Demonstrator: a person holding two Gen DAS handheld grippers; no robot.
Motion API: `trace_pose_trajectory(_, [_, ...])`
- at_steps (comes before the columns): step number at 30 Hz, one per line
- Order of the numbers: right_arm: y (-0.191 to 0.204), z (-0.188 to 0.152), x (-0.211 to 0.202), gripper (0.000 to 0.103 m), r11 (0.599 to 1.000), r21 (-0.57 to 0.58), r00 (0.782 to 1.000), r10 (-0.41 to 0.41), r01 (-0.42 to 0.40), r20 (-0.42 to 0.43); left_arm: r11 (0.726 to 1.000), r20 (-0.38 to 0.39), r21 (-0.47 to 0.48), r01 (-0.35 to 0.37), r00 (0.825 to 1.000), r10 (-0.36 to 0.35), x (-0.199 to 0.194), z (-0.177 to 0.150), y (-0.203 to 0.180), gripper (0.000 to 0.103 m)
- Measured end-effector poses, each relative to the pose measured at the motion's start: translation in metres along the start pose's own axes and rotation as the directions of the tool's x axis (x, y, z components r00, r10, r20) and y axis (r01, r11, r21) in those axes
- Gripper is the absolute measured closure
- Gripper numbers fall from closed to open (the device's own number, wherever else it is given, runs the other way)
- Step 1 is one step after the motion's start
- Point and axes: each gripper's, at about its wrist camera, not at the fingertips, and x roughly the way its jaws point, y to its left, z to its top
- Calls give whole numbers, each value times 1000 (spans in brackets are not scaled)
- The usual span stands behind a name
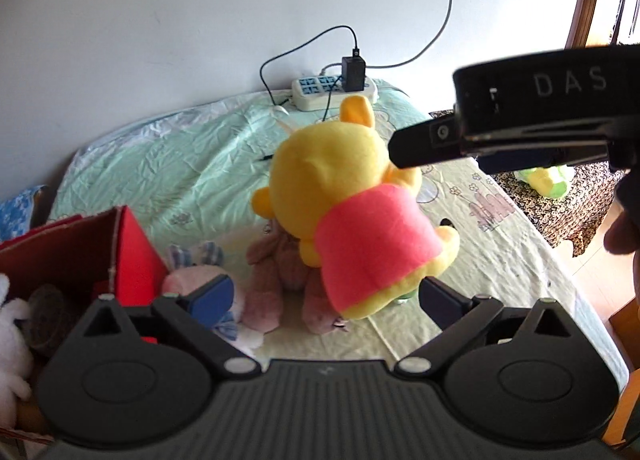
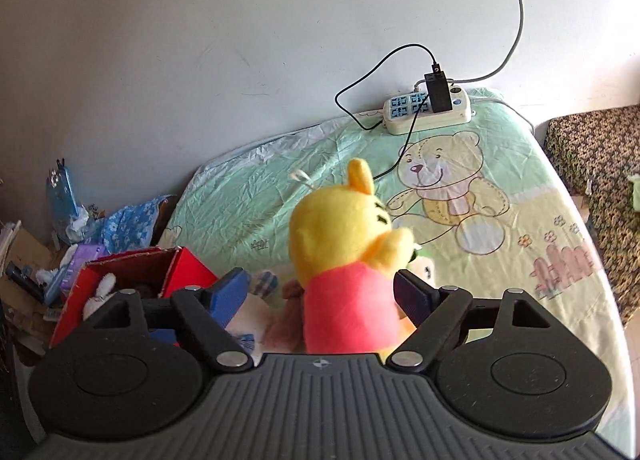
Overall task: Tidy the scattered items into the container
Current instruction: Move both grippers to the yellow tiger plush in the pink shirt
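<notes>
A yellow bear plush in a pink shirt (image 1: 352, 220) (image 2: 340, 244) leans on a pile of small plush toys on the bed. In the pile are a brown one (image 1: 276, 260) and a pink one with plaid ears (image 1: 188, 280). My right gripper (image 2: 320, 296) is open around the bear's body. Its right pad (image 2: 412, 296) touches the shirt, and its blue left pad (image 2: 228, 296) stands apart from it. One finger (image 1: 420, 140) of that gripper presses near the bear's neck. My left gripper (image 1: 326, 298) is open just under the bear. A red box (image 1: 132, 256) (image 2: 188, 264) at left holds a white bunny (image 1: 12, 340).
A power strip (image 1: 332, 92) (image 2: 428, 112) with a black charger and cables lies at the bed's far edge by the wall. A green plush (image 1: 544, 180) sits on a leopard-print surface to the right. A person's hand (image 1: 624, 236) shows at right. Clutter (image 2: 60, 260) lies left of the bed.
</notes>
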Motion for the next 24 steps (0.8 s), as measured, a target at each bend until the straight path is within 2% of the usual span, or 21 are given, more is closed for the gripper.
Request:
trace_pose_trajectory(2, [-8,7,11,17,1000,4,998,13,-12,-56,999,-27,-12,32,999,-33,14,6,-8,4])
trace_pose_trajectory(5, [-19,16,29,17,999,20,990,36,-33,-140,1000,-34,-4,25,999,-25,30,13,-19,4])
trace_pose_trajectory(7, [-27,22,40,17,998,32,980,52,-46,-195,1000,-43,-10,24,999,-24,41,19,-23,4])
trace_pose_trajectory(11, [-42,35,64,17,996,58,950,84,-70,-302,996,-80,-82,44,996,-50,65,30,-20,4])
trace_pose_trajectory(15, [-46,29,83,18,989,102,939,137,-110,-316,996,-99,-90,15,995,-24,78,31,-21,4])
trace_pose_trajectory(18, [-46,25,96,20,975,154,925,204,-162,-322,997,-104,-79,14,994,-22,81,29,-20,4])
trace_pose_trajectory(20, [-41,22,101,21,973,153,924,215,-175,-317,997,-106,-73,19,994,-27,83,27,-17,5])
trace_pose_trajectory(22, [-39,17,105,23,973,152,925,216,-176,-312,997,-110,-79,25,993,-34,86,26,-13,7])
trace_pose_trajectory(24, [-39,12,108,35,972,159,928,217,-175,-302,997,-112,-61,39,993,-46,87,24,-13,14])
